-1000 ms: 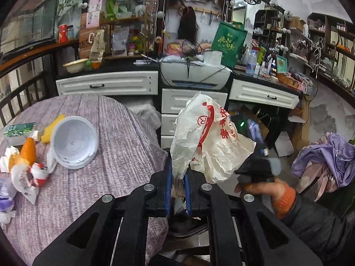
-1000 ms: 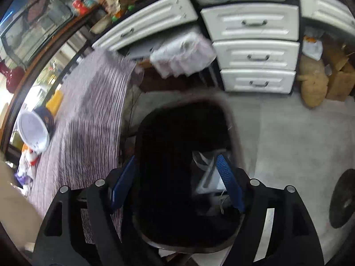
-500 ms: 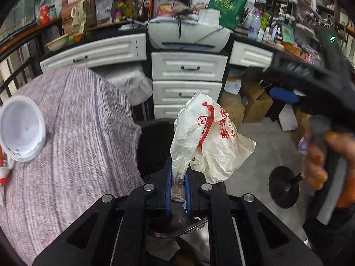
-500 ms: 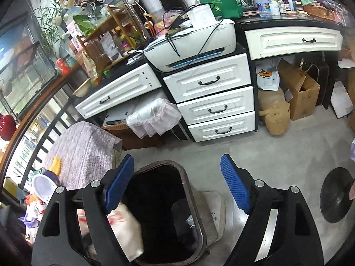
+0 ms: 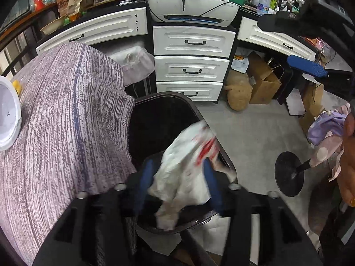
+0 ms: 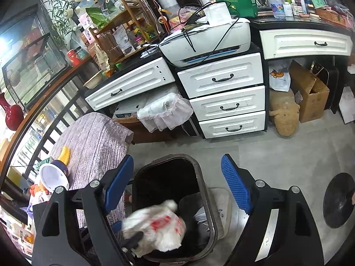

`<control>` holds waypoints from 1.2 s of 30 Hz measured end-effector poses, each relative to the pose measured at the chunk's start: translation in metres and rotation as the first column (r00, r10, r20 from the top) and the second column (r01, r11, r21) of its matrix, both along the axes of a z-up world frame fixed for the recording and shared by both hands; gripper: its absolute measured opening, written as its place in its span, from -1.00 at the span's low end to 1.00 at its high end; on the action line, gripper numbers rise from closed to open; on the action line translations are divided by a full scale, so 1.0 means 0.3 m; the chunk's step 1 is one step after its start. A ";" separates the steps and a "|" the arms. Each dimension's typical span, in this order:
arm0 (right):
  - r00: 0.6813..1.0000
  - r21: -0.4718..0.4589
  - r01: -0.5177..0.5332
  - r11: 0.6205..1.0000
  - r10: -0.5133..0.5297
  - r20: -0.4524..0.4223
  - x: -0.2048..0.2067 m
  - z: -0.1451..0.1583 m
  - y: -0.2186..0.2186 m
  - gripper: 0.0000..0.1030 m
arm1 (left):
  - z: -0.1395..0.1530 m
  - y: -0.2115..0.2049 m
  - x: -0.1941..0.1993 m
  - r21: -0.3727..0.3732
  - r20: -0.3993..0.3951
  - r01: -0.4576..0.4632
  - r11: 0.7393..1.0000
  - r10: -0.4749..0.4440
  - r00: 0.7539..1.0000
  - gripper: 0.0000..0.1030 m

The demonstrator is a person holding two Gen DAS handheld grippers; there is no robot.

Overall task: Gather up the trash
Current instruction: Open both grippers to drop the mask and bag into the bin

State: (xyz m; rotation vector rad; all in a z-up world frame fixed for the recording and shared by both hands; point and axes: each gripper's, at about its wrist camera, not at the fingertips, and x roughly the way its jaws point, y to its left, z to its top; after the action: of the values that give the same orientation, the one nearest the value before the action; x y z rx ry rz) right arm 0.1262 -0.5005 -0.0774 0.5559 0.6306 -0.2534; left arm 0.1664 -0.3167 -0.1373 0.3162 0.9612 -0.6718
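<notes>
A crumpled white plastic bag with red print point(image 5: 186, 173) hangs blurred between the spread blue pads of my left gripper point(image 5: 177, 184), over the open mouth of a black trash bin point(image 5: 155, 119). The left jaws stand apart and the bag looks loose. In the right wrist view the same bag point(image 6: 157, 228) sits in the bin's mouth point(image 6: 168, 177). My right gripper point(image 6: 177, 184) is open and empty, held above the bin.
A table with a purple-grey cloth point(image 5: 57, 119) stands left of the bin, with a white lid point(image 5: 6, 117) and more trash point(image 6: 40, 195) on it. White drawers point(image 5: 190, 68) and a printer point(image 5: 190, 11) stand behind. A black round stand base point(image 5: 288, 173) sits on the floor at right.
My left gripper has opened and let go of the white bag, which now drops into the bin. The left view has tilted further down over the bin. The right gripper has stayed open.
</notes>
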 end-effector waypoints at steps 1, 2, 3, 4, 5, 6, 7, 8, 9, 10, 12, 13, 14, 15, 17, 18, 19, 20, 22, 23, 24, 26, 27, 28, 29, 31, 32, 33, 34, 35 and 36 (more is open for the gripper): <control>1.000 -0.001 0.001 1.000 -0.001 0.000 0.000 0.000 0.002 0.58 | -0.007 -0.007 -0.002 0.002 0.000 0.008 1.000 -0.008 1.000 0.13; 1.000 -0.003 0.001 1.000 -0.001 -0.001 0.000 0.000 0.001 0.58 | -0.008 -0.011 -0.006 0.007 0.003 0.014 1.000 -0.014 1.000 0.19; 1.000 -0.007 0.002 1.000 -0.002 -0.002 0.001 0.001 0.002 0.58 | -0.009 -0.016 -0.011 0.011 0.005 0.021 1.000 -0.021 1.000 0.28; 1.000 -0.009 0.002 1.000 -0.002 -0.003 0.001 0.001 0.003 0.58 | -0.011 -0.022 -0.016 0.014 0.005 0.031 0.999 -0.031 0.999 0.33; 1.000 -0.009 0.001 1.000 -0.001 -0.003 0.001 0.000 0.000 0.58 | -0.013 -0.029 -0.020 0.018 0.005 0.040 0.999 -0.040 0.999 0.43; 1.000 -0.008 0.000 1.000 0.000 -0.002 0.001 0.001 0.000 0.58 | -0.012 -0.034 -0.027 0.020 0.010 0.045 0.999 -0.045 0.999 0.51; 1.000 -0.008 0.000 1.000 0.000 -0.001 0.001 0.002 -0.001 0.59 | -0.008 -0.037 -0.035 0.018 0.022 0.047 0.999 -0.048 0.999 0.55; 1.000 -0.009 0.001 1.000 -0.001 0.000 0.000 0.003 -0.002 0.59 | 0.000 -0.032 -0.045 0.011 0.036 0.053 0.999 -0.054 0.998 0.61; 1.000 -0.011 0.001 1.000 -0.001 0.001 -0.002 0.005 -0.002 0.59 | 0.007 -0.034 -0.053 0.002 0.047 0.063 0.998 -0.063 0.997 0.63; 1.000 -0.012 0.000 1.000 0.000 0.004 -0.004 0.010 -0.003 0.59 | 0.016 -0.033 -0.062 -0.009 0.056 0.076 0.997 -0.076 0.996 0.64; 1.000 -0.016 0.000 1.000 0.000 0.014 -0.010 0.022 -0.005 0.59 | 0.035 -0.029 -0.075 -0.030 0.064 0.095 0.995 -0.093 0.994 0.65; 1.000 -0.018 0.000 1.000 0.001 0.020 -0.015 0.030 -0.007 0.59 | 0.050 -0.022 -0.082 -0.047 0.065 0.104 0.993 -0.101 0.993 0.65; 1.000 -0.021 0.000 1.000 0.001 0.025 -0.019 0.037 -0.007 0.60 | 0.063 -0.015 -0.090 -0.063 0.065 0.112 0.992 -0.107 0.992 0.66; 0.999 -0.023 0.001 1.000 0.000 0.034 -0.026 0.047 -0.009 0.62 | 0.076 -0.006 -0.100 -0.080 0.067 0.119 0.990 -0.113 0.991 0.68; 0.999 -0.023 0.003 1.000 -0.002 0.054 -0.040 0.064 -0.012 0.69 | 0.102 0.007 -0.123 -0.107 0.074 0.128 0.986 -0.121 0.990 0.71; 0.998 -0.023 0.000 1.000 0.002 0.061 -0.045 0.068 -0.010 0.69 | 0.117 0.017 -0.135 -0.122 0.080 0.134 0.983 -0.125 0.989 0.71; 0.998 -0.023 -0.008 1.000 0.010 0.066 -0.046 0.074 -0.005 0.69 | 0.135 0.034 -0.148 -0.140 0.088 0.140 0.980 -0.129 0.988 0.71; 0.997 -0.023 -0.020 1.000 0.022 0.073 -0.047 0.079 0.001 0.69 | 0.152 0.052 -0.157 -0.156 0.094 0.145 0.977 -0.131 0.987 0.72; 0.995 -0.020 -0.051 0.998 0.053 0.083 -0.043 0.088 0.019 0.71 | 0.185 0.080 -0.176 -0.177 0.110 0.147 0.973 -0.129 0.985 0.74; 0.993 -0.017 -0.069 0.997 0.071 0.090 -0.040 0.093 0.031 0.71 | 0.201 0.104 -0.181 -0.182 0.123 0.144 0.973 -0.123 0.985 0.77; 0.992 -0.016 -0.081 0.997 0.082 0.096 -0.039 0.098 0.040 0.72 | 0.217 0.131 -0.184 -0.187 0.135 0.135 0.973 -0.111 0.985 0.79; 0.989 -0.022 -0.103 0.994 0.105 0.103 -0.035 0.107 0.068 0.74 | 0.242 0.182 -0.188 -0.201 0.150 0.116 0.973 -0.087 0.985 0.80; 0.987 -0.023 -0.121 0.992 0.122 0.107 -0.031 0.111 0.088 0.74 | 0.254 0.212 -0.186 -0.208 0.156 0.104 0.973 -0.072 0.985 0.81; 0.984 -0.022 -0.141 0.990 0.142 0.109 -0.027 0.114 0.109 0.74 | 0.266 0.246 -0.183 -0.212 0.165 0.086 0.973 -0.051 0.985 0.82; 0.979 -0.025 -0.168 0.985 0.170 0.110 -0.021 0.118 0.135 0.74 | 0.278 0.278 -0.180 -0.214 0.172 0.067 0.975 -0.030 0.985 0.83; 0.969 -0.043 -0.217 0.975 0.220 0.114 -0.009 0.127 0.188 0.75 | 0.302 0.350 -0.169 -0.216 0.190 0.026 0.976 0.016 0.982 0.84; 0.963 -0.057 -0.239 0.969 0.244 0.116 -0.002 0.132 0.218 0.75 | 0.313 0.384 -0.165 -0.217 0.203 0.006 0.976 0.039 0.978 0.84; 0.957 -0.069 -0.258 0.964 0.264 0.116 0.004 0.135 0.248 0.75 | 0.322 0.417 -0.162 -0.218 0.216 -0.013 0.976 0.061 0.975 0.84; 0.951 -0.080 -0.279 0.957 0.287 0.116 0.009 0.139 0.276 0.75 | 0.332 0.454 -0.158 -0.219 0.230 -0.036 0.975 0.088 0.969 0.84; 0.942 -0.096 -0.307 0.947 0.316 0.113 0.015 0.146 0.312 0.75 | 0.341 0.492 -0.155 -0.220 0.245 -0.062 0.974 0.116 0.963 0.85; 0.934 -0.109 -0.328 0.939 0.339 0.110 0.021 0.151 0.340 0.75 | 0.348 0.524 -0.158 -0.220 0.253 -0.081 0.972 0.137 0.958 0.85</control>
State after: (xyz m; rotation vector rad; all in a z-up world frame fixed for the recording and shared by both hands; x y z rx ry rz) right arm 0.1326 -0.3986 -0.0322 0.3673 0.5760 0.0745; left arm 0.1192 -0.1595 -0.0330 0.1613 0.6395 -0.6045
